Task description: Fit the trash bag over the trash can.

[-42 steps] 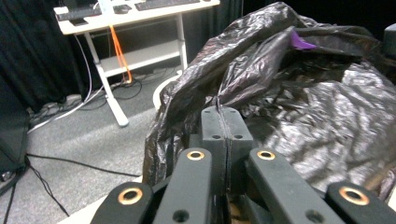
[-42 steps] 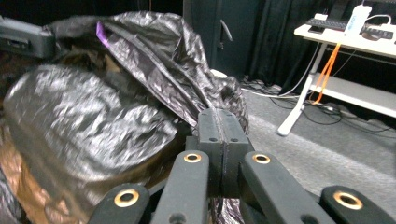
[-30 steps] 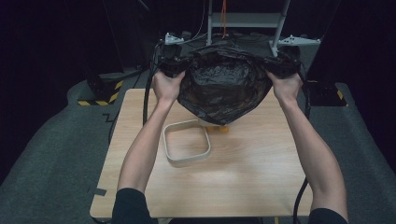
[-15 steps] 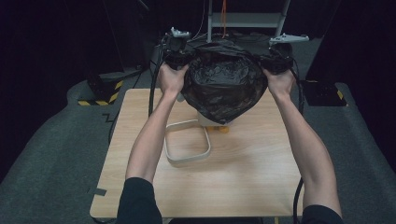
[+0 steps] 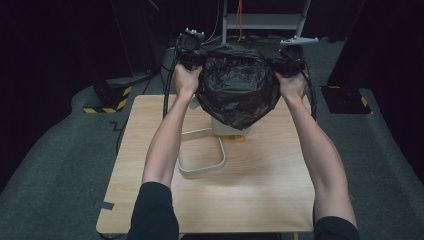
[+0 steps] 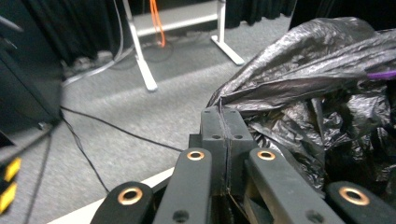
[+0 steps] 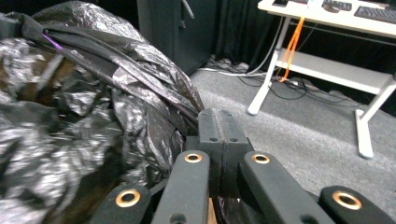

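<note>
Crinkly black plastic bin bag (image 5: 239,87) hangs w/ mouth stretched wide, held above the far edge of the light wooden table (image 5: 260,200), right over a pale container (image 5: 226,128) whose top it hides — prob. so it can drop over the rim as a liner. Left gripper (image 6: 226,122) is clenched on the bag's left rim, right gripper (image 7: 222,122) on the right rim; pulling apart keeps it open. Loose whitish rounded-square frame (image 5: 201,152) lies flat nearer the person, just beside the container.

Lab, black curtains (image 5: 60,45), floor cables (image 6: 116,130)
</note>
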A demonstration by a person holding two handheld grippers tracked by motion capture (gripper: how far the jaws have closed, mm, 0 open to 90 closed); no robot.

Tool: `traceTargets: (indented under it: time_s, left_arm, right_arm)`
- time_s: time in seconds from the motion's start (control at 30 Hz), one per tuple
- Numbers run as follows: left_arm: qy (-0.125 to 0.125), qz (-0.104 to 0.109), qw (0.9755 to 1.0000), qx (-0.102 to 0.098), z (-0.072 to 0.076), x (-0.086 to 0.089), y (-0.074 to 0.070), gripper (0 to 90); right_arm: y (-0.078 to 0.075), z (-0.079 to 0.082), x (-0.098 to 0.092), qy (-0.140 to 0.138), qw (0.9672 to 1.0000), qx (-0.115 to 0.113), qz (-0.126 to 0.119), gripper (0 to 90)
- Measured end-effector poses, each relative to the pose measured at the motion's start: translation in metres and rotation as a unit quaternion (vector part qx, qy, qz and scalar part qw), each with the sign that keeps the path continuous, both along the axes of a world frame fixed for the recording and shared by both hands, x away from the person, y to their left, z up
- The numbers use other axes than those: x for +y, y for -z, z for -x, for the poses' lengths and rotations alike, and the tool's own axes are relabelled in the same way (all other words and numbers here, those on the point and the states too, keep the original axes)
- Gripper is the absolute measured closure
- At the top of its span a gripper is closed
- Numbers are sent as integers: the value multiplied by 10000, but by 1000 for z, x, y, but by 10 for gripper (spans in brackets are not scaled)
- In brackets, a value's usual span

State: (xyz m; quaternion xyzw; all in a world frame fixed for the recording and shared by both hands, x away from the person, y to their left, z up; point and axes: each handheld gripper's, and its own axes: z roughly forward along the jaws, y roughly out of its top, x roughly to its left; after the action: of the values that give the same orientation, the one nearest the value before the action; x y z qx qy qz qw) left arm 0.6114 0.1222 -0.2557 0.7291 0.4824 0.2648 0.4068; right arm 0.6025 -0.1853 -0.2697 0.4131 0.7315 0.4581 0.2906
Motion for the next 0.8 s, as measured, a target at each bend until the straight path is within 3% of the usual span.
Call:
traceTargets:
  time_s: [0.07,0.17,0.33,0.43,0.67,0.8]
  left_arm:
    - [13,285,9995,96,-4,3,3,893]
    - [15,545,9983,221,-8,8,4,892]
    - [-36,526,9979,378,-14,11,11,893]
    - [-3,553,9973,493,-17,9,21,893]
    - [20,656,9959,618,-19,10,33,893]
    - [-33,715,9952,673,-18,13,39,884]
  right_arm:
    - [3,-3,0,52,10000,60,-26,900]
    - [7,-7,0,50,9999,151,-7,900]
    - [9,-10,1,42,9997,225,-95,900]
    - [12,-12,4,40,9996,276,24,900]
    - [16,-13,5,32,9992,395,14,900]
    - [19,-14,6,63,9985,526,169,900]
